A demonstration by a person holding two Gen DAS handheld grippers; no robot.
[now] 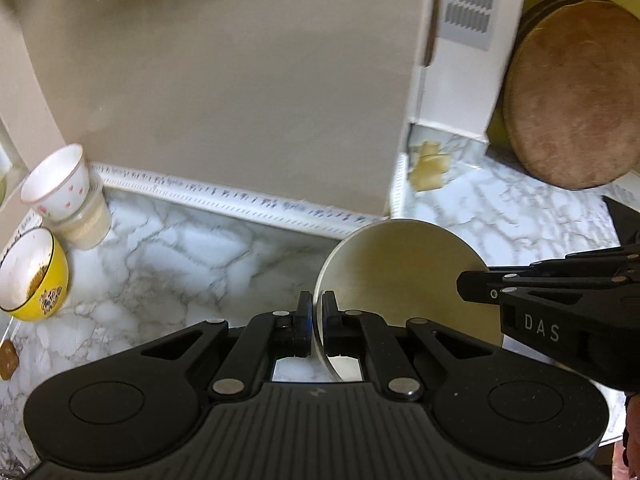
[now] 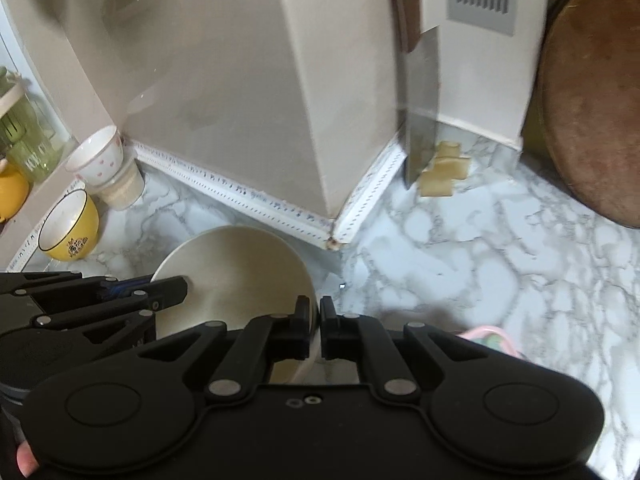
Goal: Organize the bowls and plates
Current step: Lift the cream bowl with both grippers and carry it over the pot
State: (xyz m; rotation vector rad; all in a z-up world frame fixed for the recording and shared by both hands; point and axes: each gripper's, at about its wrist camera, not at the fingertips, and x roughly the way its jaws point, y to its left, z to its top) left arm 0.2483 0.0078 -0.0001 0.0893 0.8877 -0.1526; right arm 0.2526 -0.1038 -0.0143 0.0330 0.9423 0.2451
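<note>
A cream round plate point(image 1: 400, 276) is held above the marble counter point(image 1: 180, 248) between both grippers. My left gripper point(image 1: 317, 308) is shut on the plate's left rim. My right gripper point(image 2: 315, 314) is shut on the plate's point(image 2: 236, 276) right rim. Each gripper shows in the other's view, the right one point(image 1: 472, 286) at the plate's right edge and the left one point(image 2: 176, 290) at its left edge. A yellow bowl point(image 1: 34, 276) lies tilted at the far left, also in the right wrist view point(image 2: 68, 232). A white cup point(image 1: 56, 180) with red dots sits stacked on a beige cup behind it.
A beige wall corner point(image 2: 312, 100) with white trim stands just behind the plate. A round brown wooden board point(image 1: 576, 96) leans at the right. A cleaver blade point(image 2: 420, 120) hangs by the corner. Yellowish pieces point(image 2: 444, 168) lie on the counter. A pink item point(image 2: 492, 338) shows at lower right.
</note>
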